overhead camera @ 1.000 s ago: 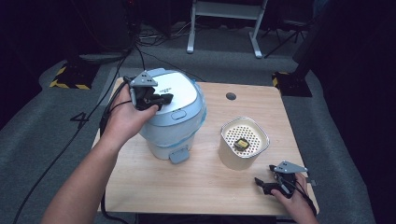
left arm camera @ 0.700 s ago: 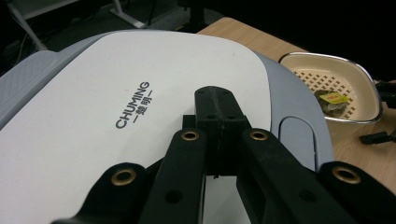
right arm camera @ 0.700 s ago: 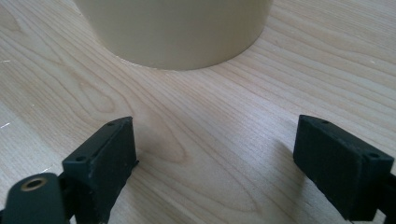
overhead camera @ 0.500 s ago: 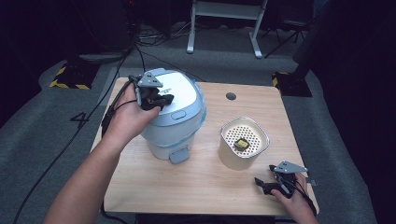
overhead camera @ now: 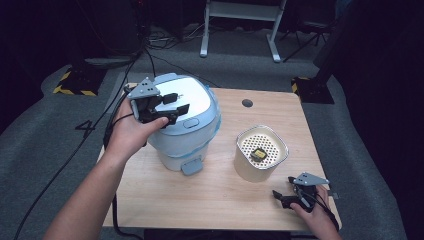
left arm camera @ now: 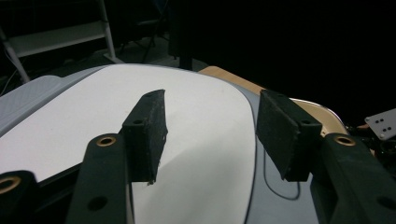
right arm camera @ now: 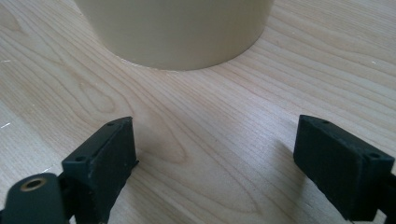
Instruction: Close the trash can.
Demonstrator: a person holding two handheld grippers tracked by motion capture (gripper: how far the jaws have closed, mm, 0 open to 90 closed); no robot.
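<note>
A pale blue and white lidded cooker (overhead camera: 195,112) stands on the left half of the wooden table (overhead camera: 220,200). My left gripper (overhead camera: 176,103) hovers over its white lid (left arm camera: 201,93); its jaws have just been opening and now stand open with nothing between them. A cream perforated cup (overhead camera: 261,150) with a small yellow and black item (overhead camera: 258,154) inside sits to the right. My right gripper (overhead camera: 281,196) rests low at the front right corner, open and empty, pointing at the cream cup's wall (right arm camera: 177,28).
A small dark round hole (overhead camera: 247,103) marks the table's far side. A grey latch (overhead camera: 191,166) sticks out from the cooker's front base. Cables and a white metal frame (overhead camera: 240,20) lie on the floor beyond the table.
The left gripper's jaws, shut on the cooker's lid edge before, have opened, and the hand has shifted slightly over the lid. The right gripper has stayed put.
</note>
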